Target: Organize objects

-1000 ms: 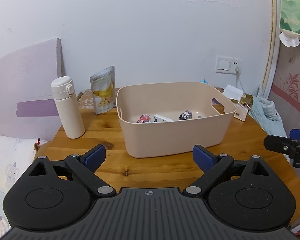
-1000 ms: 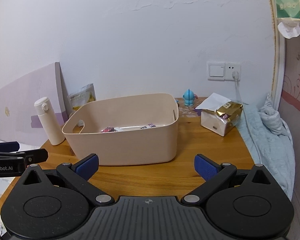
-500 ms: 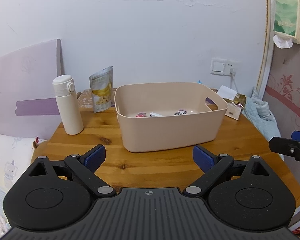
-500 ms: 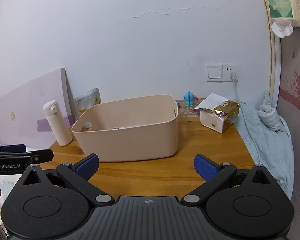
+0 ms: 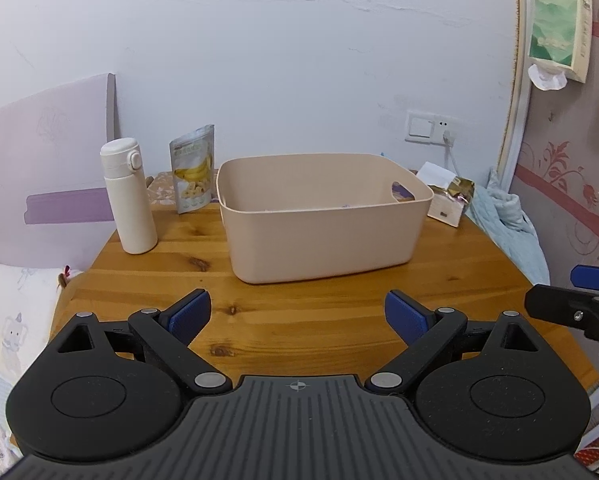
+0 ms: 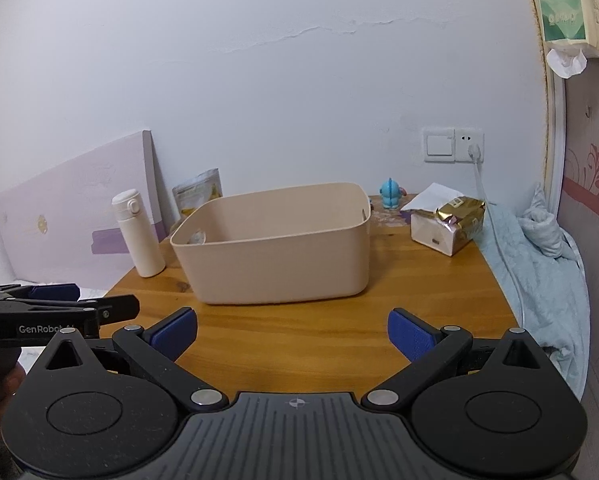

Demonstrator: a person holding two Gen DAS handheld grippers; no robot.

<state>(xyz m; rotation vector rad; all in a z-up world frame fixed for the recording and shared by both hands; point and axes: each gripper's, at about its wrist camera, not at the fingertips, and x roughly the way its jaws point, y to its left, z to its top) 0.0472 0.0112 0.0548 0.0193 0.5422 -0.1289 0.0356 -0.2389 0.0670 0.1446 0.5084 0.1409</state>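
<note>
From the left wrist camera, the left gripper (image 5: 297,314) hangs over the near edge of a wooden table (image 5: 299,320) with its 2 blue-padded fingers (image 5: 189,314) spread wide and nothing between them. Past it, in the middle of the table, stands a beige plastic bin (image 5: 319,240), rectangular with rounded corners, plain smooth walls and a cut-out handle in its right end wall. Its floor is hidden by the near wall from this height. Left of the bin a white bottle (image 5: 128,196) with a flip lid stands upright, and behind it a banana snack pouch (image 5: 193,168) leans against the wall. To the right of the bin lies a gold-and-white packet (image 5: 449,200). At the far right edge, part of the right gripper (image 5: 575,304) shows.

From the right wrist camera, the right gripper (image 6: 293,334) is also open wide and empty above the table's front edge. The bin sits ahead and slightly left, its left end handle visible. The bottle stands just left of it, a small blue toy figure (image 6: 391,193) stands behind its right corner, and the packet lies to the right, beside a light blue blanket (image 6: 539,264). The left gripper (image 6: 59,308) enters at the lower left.
</note>
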